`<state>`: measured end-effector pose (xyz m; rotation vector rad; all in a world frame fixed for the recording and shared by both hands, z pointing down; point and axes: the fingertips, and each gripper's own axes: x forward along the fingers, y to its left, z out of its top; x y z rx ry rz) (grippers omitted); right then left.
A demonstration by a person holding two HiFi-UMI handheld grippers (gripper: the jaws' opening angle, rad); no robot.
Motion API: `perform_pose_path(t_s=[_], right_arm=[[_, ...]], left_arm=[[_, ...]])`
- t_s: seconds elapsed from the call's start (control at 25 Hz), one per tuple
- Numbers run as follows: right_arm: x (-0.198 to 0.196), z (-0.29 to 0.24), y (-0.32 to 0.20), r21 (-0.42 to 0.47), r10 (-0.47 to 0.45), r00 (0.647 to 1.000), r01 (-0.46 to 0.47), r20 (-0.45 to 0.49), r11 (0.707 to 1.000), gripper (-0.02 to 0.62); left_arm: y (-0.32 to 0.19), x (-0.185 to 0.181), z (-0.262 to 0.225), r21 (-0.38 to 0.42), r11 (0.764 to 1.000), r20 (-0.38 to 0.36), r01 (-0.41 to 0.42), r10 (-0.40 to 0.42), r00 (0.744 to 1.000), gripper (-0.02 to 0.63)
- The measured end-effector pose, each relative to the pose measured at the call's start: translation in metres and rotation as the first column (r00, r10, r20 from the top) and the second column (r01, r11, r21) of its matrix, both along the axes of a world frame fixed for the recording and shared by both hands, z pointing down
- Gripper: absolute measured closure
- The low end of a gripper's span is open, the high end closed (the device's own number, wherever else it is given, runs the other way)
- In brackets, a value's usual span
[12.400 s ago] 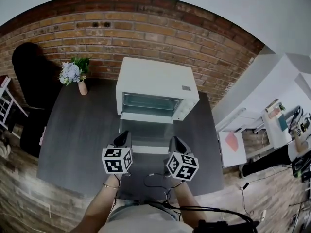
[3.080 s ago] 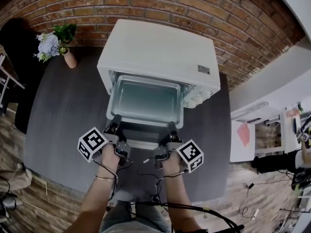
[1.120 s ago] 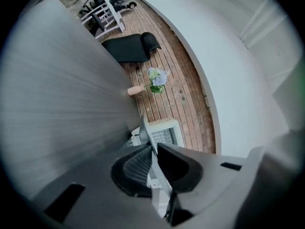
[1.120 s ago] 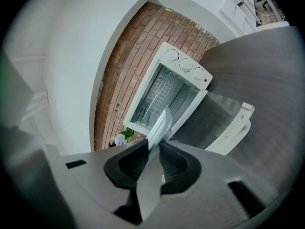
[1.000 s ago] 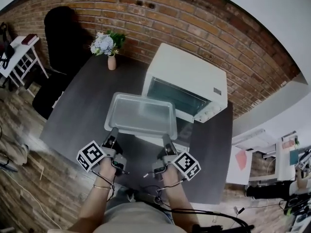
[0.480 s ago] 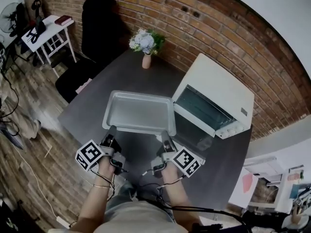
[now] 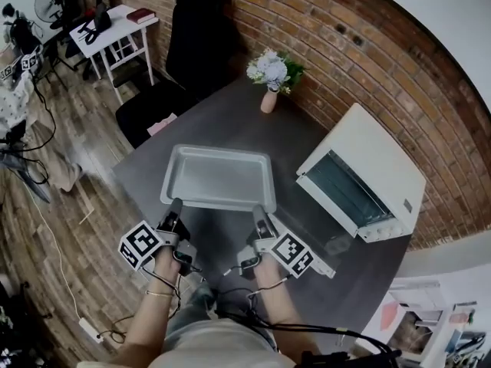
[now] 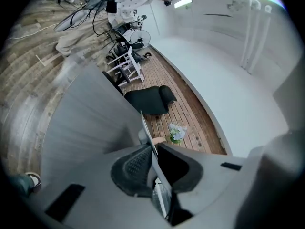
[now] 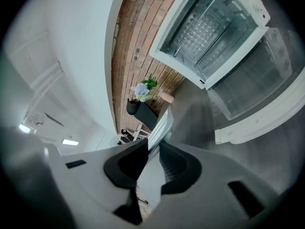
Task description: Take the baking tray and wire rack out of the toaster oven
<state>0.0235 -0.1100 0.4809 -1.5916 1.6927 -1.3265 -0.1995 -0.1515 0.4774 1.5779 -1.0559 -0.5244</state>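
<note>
I've got the dark table [image 7: 230, 121] filling the middle of the head view. The first worry is its left edge: the tray sits close to that corner, so set down too far left it overhangs and tips to the floor.

The toaster oven [image 7: 376, 167] is at the right, and its glass door [image 7: 311, 232] hangs open just beside my right hand. A careless swing back could clip that door.

The baking tray [image 7: 217, 179] is out of the oven, held level over the table at centre frame. I can't tell whether its far side touches the surface.

Only the near rim is pinched, so the whole pan cantilevers away from me. Any wrist dip could drop the far edge hard.

The wire rack [image 9: 202, 32] is in the oven cavity, top of the right gripper view, and not yet pulled.

The flower vase [image 7: 269, 100] stands beyond the tray, so pushing forward could knock it.

The left gripper [image 7: 175, 205] is clamped on the tray's thin lip, and the right gripper [image 7: 259, 215] likewise. With so narrow a bite on smooth metal, uneven hands could twist the rim out.
</note>
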Motion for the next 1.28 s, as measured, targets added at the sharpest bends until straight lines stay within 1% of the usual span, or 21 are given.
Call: perform_pose_path(t_s=[0.12,0.28,0.68,0.88,1.12,1.28], right_arm=[[-0.010,0.004,-0.009,-0.006,-0.021,1.000,0.021,0.000,1.000,0.523],[-0.014,0.012,-0.022,-0.009,-0.030,1.000,0.030,0.006,1.000,0.522],[-0.021,0.039,-0.071,-0.005,-0.018,1.000,0.018,0.024,1.000,0.518],[-0.023,0.054,-0.091,-0.022,-0.009,1.000,0.010,0.025,1.000,0.518],[-0.025,0.068,-0.109,-0.036,-0.009,1.000,0.010,0.025,0.999,0.520],[-0.025,0.074,-0.113,-0.046,-0.013,1.000,0.015,0.024,0.999,0.520]], left_arm=[[-0.006,-0.010,0.003,-0.002,1.000,0.008,0.016,-0.016,1.000,0.572],[-0.017,-0.014,0.009,0.002,1.000,0.016,0.023,-0.023,1.000,0.572],[-0.066,-0.020,0.031,0.009,0.999,0.031,0.034,-0.034,0.999,0.572],[-0.086,-0.023,0.047,-0.005,0.999,0.026,0.045,-0.044,0.999,0.572],[-0.101,-0.024,0.063,-0.041,0.997,0.021,0.062,-0.061,0.998,0.572],[-0.104,-0.024,0.071,-0.032,0.997,0.026,0.064,-0.063,0.998,0.569]])
